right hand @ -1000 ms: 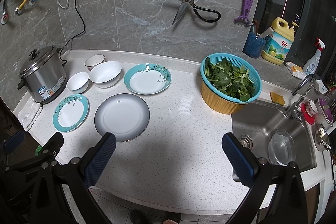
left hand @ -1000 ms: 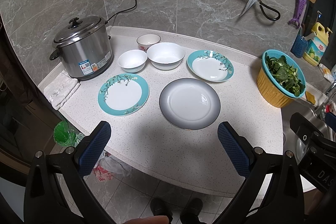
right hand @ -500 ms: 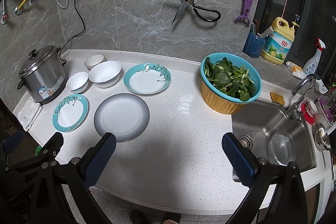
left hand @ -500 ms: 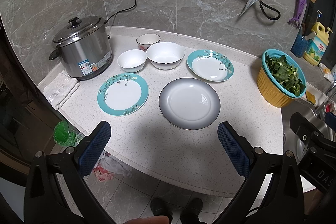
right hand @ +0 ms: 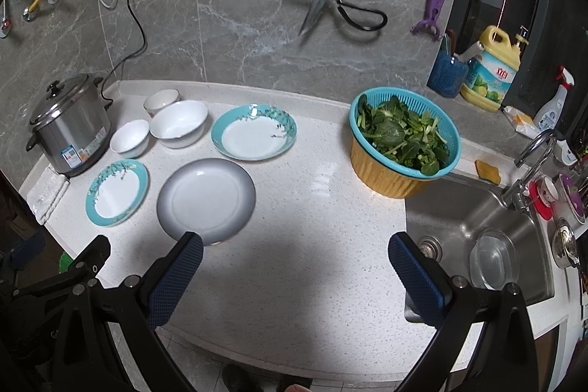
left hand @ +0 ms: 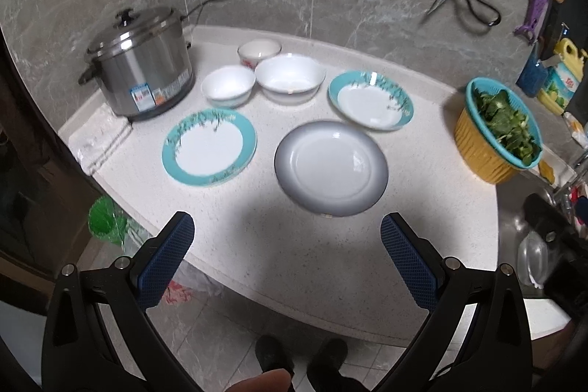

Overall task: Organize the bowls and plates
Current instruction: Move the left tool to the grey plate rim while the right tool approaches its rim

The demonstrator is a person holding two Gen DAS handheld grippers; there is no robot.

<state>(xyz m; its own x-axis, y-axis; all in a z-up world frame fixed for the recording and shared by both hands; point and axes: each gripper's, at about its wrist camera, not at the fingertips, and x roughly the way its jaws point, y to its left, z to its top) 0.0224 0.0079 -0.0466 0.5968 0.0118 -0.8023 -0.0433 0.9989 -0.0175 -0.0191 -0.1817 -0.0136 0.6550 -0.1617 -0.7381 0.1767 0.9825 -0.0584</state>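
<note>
Left gripper (left hand: 286, 230) and right gripper (right hand: 294, 250): jaws of both spread wide, nothing between them, both held above the near edge of the speckled white worktop (right hand: 312, 263). On the worktop: grey-rimmed plate (left hand: 330, 168) nearest, teal-rimmed plate (left hand: 208, 146) to its left, second teal-rimmed plate (left hand: 371, 100) behind it to the right. Behind the plates, beside the steel rice cooker (left hand: 141, 68): small white bowl (left hand: 228, 87), large white bowl (left hand: 290, 78), patterned small bowl (left hand: 259, 49); all dishes separate, none stacked.
</note>
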